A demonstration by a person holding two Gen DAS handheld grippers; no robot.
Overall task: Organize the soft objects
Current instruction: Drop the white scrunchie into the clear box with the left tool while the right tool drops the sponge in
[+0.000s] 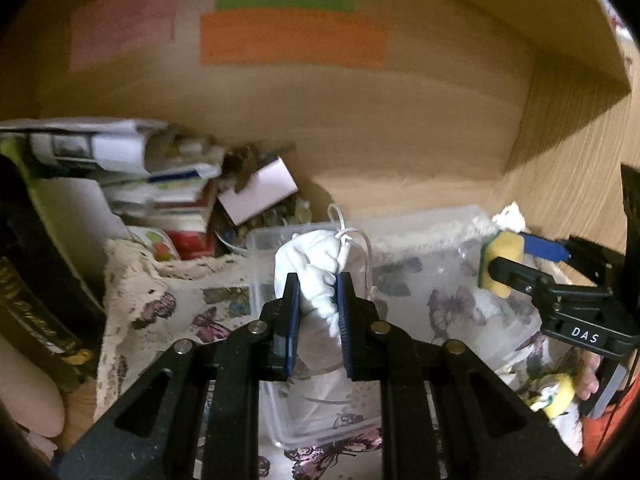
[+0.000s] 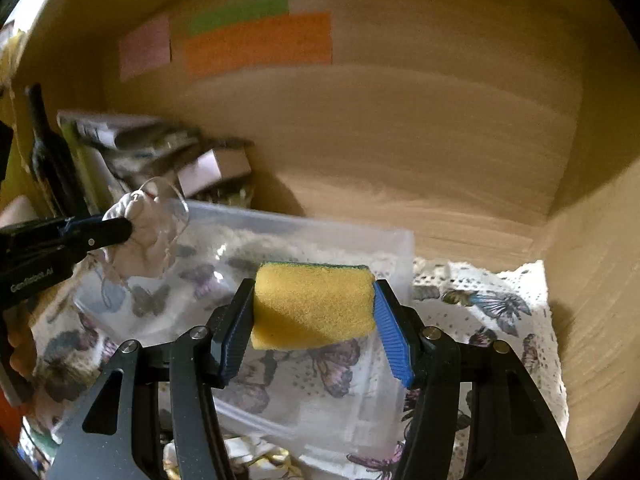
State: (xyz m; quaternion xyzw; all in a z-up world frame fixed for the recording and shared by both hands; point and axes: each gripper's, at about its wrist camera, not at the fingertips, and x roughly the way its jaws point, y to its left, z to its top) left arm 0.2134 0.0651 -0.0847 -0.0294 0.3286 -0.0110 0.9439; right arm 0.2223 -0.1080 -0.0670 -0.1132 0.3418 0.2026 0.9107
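left wrist view: the left gripper point(image 1: 317, 292) is clamped on a bunched white cloth point(image 1: 316, 268) with a thin white cord point(image 1: 352, 240), held above a clear plastic container point(image 1: 460, 220) that sits on a butterfly-print tablecloth point(image 1: 160, 304) inside a wooden alcove. right wrist view: the right gripper point(image 2: 314, 316) is closed on a yellow sponge point(image 2: 314, 306) with a green scouring side, squeezed slightly, also over the container. books and boxes point(image 1: 160, 184) crowd the back left, beside a dark bottle point(image 2: 44, 148). the risk, judging from here: the cord could catch on the container rim at release, or the two grippers, working near each other, could collide over the container.
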